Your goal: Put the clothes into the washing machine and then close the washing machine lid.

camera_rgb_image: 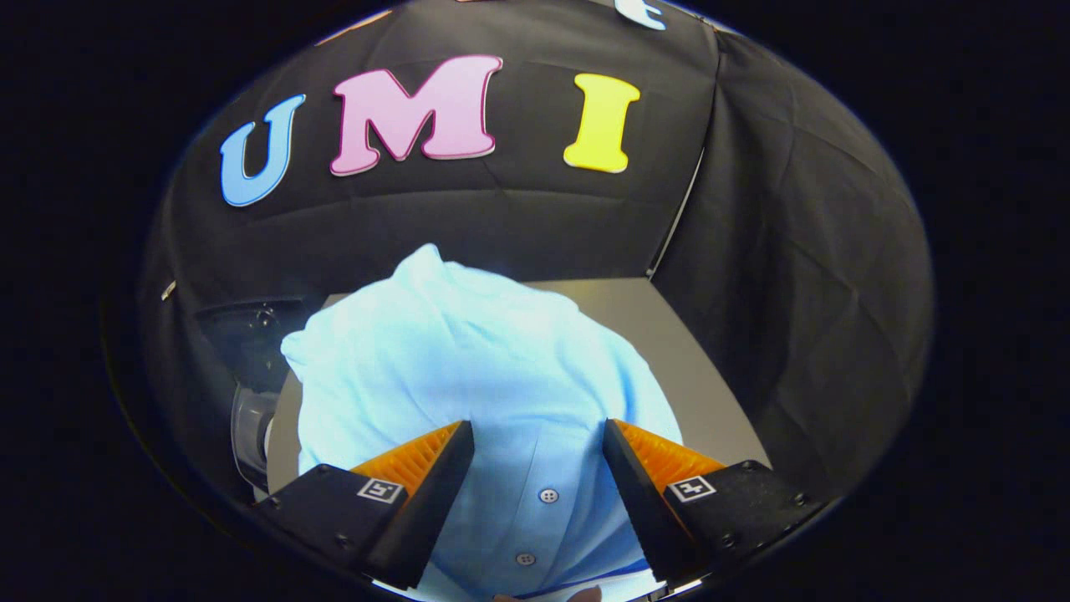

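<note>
A light blue buttoned shirt (468, 368) lies bunched in a mound on the grey table (694, 368). My gripper (537, 439) is low over its near part, fingers spread wide. The shirt's button strip (543, 502) runs flat between the fingers, and I see no fold pinched by them. The rest of the shirt rises just ahead of the fingertips. To the left of the shirt, beyond the table's edge, stands a dark machine (251, 334) with a clear rounded part (251, 431). Most of it is hidden in shadow and behind the shirt.
Black cloth walls close the booth behind the table and to its right, meeting in a corner (652, 272). Bare table shows to the right of the shirt. A bit of a hand (577, 595) shows under the gripper.
</note>
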`<state>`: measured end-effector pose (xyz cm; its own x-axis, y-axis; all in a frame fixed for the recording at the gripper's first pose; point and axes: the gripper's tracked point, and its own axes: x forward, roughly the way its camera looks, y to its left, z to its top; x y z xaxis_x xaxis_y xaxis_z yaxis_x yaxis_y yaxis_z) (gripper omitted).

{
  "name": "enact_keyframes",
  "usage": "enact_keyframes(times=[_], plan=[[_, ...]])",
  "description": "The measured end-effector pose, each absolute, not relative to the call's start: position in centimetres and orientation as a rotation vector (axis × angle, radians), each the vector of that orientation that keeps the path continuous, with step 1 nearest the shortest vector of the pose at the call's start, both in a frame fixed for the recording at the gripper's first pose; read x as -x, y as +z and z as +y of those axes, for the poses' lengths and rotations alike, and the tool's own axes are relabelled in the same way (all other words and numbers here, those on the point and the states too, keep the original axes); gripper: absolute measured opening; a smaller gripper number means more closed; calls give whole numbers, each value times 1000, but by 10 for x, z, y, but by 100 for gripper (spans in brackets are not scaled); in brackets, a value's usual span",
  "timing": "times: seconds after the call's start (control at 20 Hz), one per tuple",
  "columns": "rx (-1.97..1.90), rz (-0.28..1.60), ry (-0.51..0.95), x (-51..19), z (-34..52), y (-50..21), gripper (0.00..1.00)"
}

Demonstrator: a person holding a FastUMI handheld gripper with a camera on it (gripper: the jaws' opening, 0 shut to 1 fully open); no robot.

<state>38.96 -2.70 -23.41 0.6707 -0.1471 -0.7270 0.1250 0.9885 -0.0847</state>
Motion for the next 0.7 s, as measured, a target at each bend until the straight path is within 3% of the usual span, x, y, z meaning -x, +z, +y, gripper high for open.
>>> enact_keyframes(times=[0.05, 0.1, 0.25, 0.3, 0.7], plan=[[-2, 805, -170, -390, -30, -232, 100], [14, 802, -145, -391, -28, -234, 91], [45, 805, -101, -396, -17, -232, 27], [46, 816, -112, -392, -16, -235, 17], [-123, 688, -21, -398, 32, -136, 17]])
